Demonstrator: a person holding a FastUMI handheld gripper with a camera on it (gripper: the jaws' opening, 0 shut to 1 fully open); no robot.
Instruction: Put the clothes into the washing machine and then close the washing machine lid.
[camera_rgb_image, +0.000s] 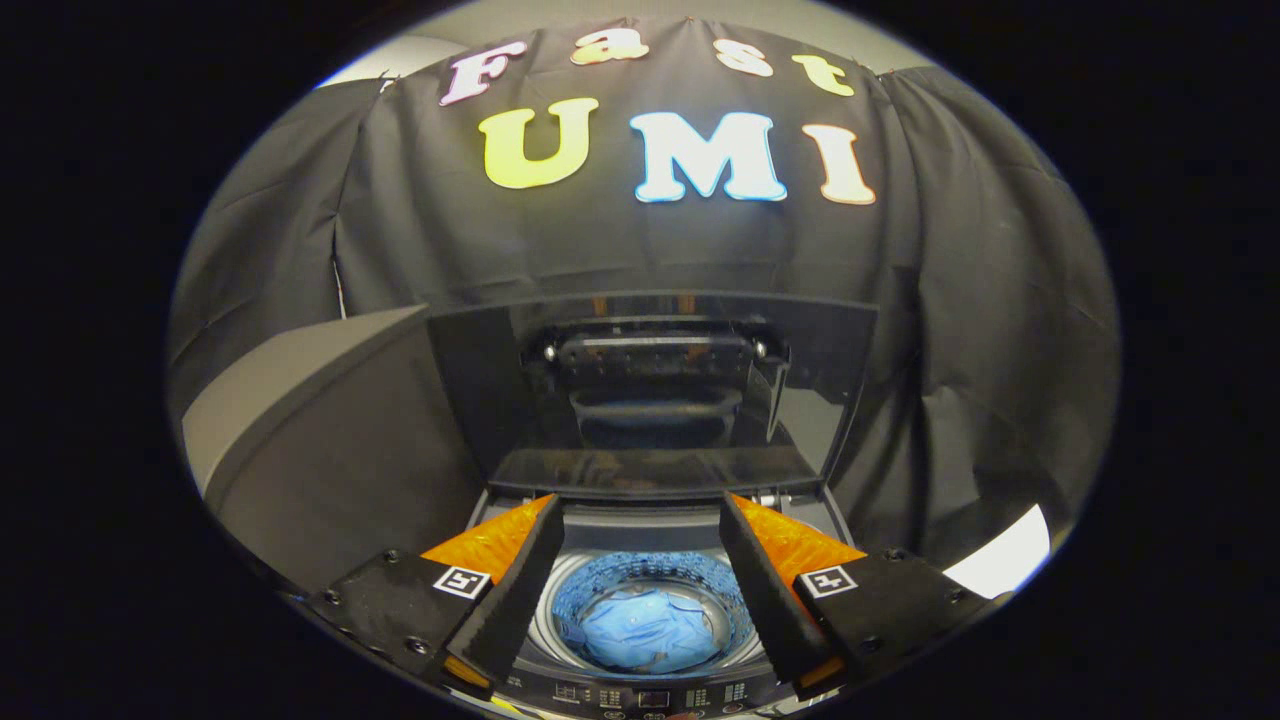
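Note:
The washing machine (640, 695) stands below me with its dark glass lid (650, 400) raised upright, just beyond my fingertips. A blue garment (645, 630) lies crumpled inside the drum (650, 585), seen down between my fingers. My gripper (640, 510) hovers above the drum opening, open, with a wide gap and nothing held. The lid's glass mirrors the gripper and the drum rim.
A grey slanted panel (320, 440) rises to the left of the lid. Black cloth (980, 400) hangs behind and to the right of the machine. The control strip with buttons (650, 697) runs along the machine's near edge.

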